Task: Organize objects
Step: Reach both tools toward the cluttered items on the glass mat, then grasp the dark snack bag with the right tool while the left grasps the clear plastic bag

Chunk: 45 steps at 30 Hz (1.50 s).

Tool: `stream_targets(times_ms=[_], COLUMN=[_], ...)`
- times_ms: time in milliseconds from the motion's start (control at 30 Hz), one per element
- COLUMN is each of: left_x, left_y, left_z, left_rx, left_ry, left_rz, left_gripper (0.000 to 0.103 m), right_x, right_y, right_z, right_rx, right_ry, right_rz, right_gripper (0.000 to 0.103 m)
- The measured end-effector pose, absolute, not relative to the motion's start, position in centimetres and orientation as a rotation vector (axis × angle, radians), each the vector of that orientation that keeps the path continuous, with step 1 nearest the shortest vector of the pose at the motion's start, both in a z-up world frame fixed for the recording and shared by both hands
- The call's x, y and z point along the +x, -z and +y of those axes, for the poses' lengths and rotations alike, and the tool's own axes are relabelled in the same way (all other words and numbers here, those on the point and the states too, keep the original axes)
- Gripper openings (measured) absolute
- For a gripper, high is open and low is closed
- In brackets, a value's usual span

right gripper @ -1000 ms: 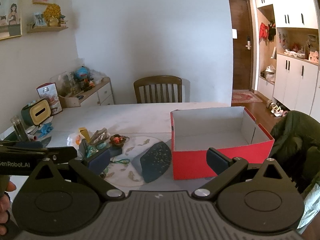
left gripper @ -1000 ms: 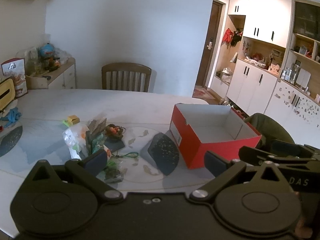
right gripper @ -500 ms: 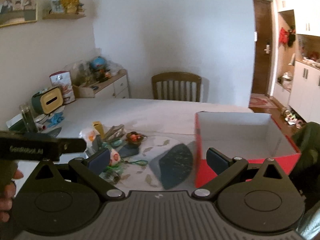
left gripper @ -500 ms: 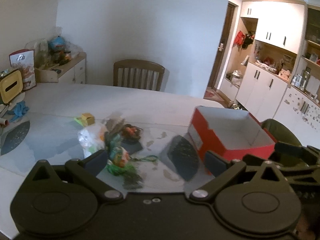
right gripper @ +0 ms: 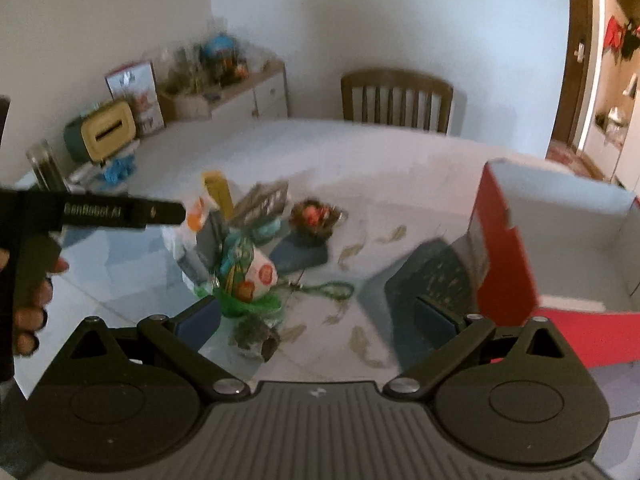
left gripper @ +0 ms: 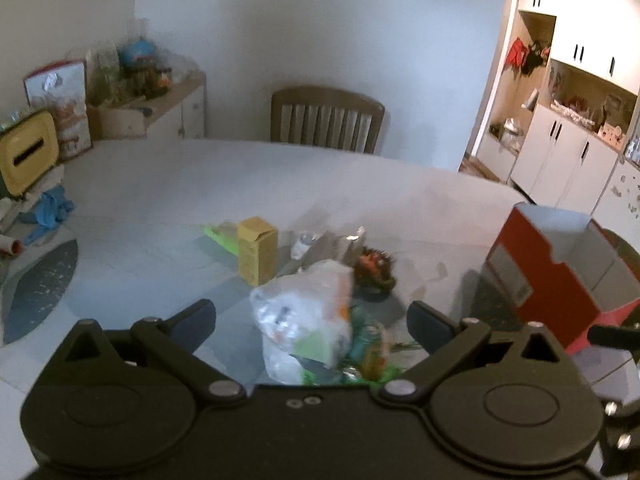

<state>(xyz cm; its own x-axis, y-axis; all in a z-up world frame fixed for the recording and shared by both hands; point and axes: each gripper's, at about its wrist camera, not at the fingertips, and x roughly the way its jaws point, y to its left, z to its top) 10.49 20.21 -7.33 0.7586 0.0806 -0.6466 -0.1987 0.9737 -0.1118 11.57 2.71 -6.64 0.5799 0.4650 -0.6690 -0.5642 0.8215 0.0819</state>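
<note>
A person is holding two tools over a cluttered bench [left gripper: 360,184], both with fingers spread wide and gripping nothing. The left tool [left gripper: 312,314] is hovering just above a crinkled clear plastic bag [left gripper: 304,320], which is lying between its open fingers at the near edge of a heap of small things. In that heap a yellow carton [left gripper: 257,250] is standing upright, a small red-and-dark ornament [left gripper: 374,266] is sitting just beyond the bag, and a green cord [right gripper: 328,289] is trailing out toward the open red box [right gripper: 560,240], which is standing well apart on the right with nothing visible inside. The right tool [right gripper: 316,314] is waiting near the same heap, a round white-and-orange packet [right gripper: 262,272] lying ahead of its left finger. The sorting appears to be only beginning, with the left tool lining up on the bag. The next move is likely calling for a lowering and a gentle squeeze on the soft plastic, then a carry across to the box.
</note>
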Motion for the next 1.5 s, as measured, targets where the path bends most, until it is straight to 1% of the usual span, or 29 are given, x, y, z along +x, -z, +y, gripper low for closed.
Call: stream_targets(times_ms=[100,167,267,400,433,500,533,633,700,767,833,867,900,1000,1133,1200,1500], left_x=[12.1,12.9,13.7,14.2,14.4,14.7,14.8,14.9,14.9,14.8,14.7,14.7,14.7,14.8,14.5,14.4,12.9], left_y=[8.4,9.2,10.5,11.9,12.2,12.6,12.7,12.8,12.6,12.5,12.5,12.4,12.4,12.5,12.6,12.7,10.7], left_z=[21.5,21.8,22.0,22.1,22.1,22.3,22.4,22.9,23.3,23.5,23.7,23.8,23.9,24.3,24.5,24.7,25.7], left_rx=[-0.185,-0.171,-0.151,-0.121,-0.113,-0.118,-0.127,-0.144,-0.152,-0.164,-0.172,-0.176,-0.179,-0.2,-0.212,-0.232,-0.258], left_ry=[-0.128,-0.114,-0.089,-0.043,-0.033,-0.012,-0.005,0.004,0.012,0.025,0.035,0.036,0.035,0.043,0.047,0.045,0.049], left_rz=[0.726,0.742,0.77,0.783,0.786,0.799,0.802,0.806,0.804,0.806,0.804,0.803,0.803,0.805,0.802,0.803,0.749], left_gripper=[0.101,0.1,0.099,0.095,0.093,0.085,0.083,0.077,0.072,0.069,0.064,0.061,0.061,0.055,0.052,0.047,0.045], right_x=[12.2,12.6,13.1,13.6,13.7,13.9,13.9,14.2,14.4,14.5,14.5,14.5,14.6,14.6,14.4,14.4,13.1], right_y=[8.2,9.3,10.9,12.5,12.8,13.3,13.5,13.9,14.2,14.4,14.5,14.5,14.6,14.6,14.5,14.3,11.8], right_z=[4.3,5.5,7.2,9.1,9.5,10.2,10.4,10.8,11.0,11.1,11.2,11.2,11.3,11.2,11.1,10.8,8.7], right_rx=[-0.179,-0.197,-0.218,-0.251,-0.258,-0.268,-0.27,-0.271,-0.27,-0.266,-0.265,-0.265,-0.267,-0.261,-0.248,-0.231,-0.206], right_ry=[-0.617,-0.631,-0.636,-0.658,-0.662,-0.671,-0.673,-0.677,-0.678,-0.68,-0.675,-0.673,-0.669,-0.664,-0.642,-0.637,-0.622], right_rz=[0.772,0.797,0.83,0.874,0.884,0.903,0.911,0.933,0.954,0.97,0.978,0.983,0.988,0.993,1.007,1.016,0.988], right_gripper=[0.102,0.099,0.098,0.091,0.09,0.085,0.084,0.077,0.068,0.066,0.062,0.058,0.055,0.05,0.048,0.046,0.045])
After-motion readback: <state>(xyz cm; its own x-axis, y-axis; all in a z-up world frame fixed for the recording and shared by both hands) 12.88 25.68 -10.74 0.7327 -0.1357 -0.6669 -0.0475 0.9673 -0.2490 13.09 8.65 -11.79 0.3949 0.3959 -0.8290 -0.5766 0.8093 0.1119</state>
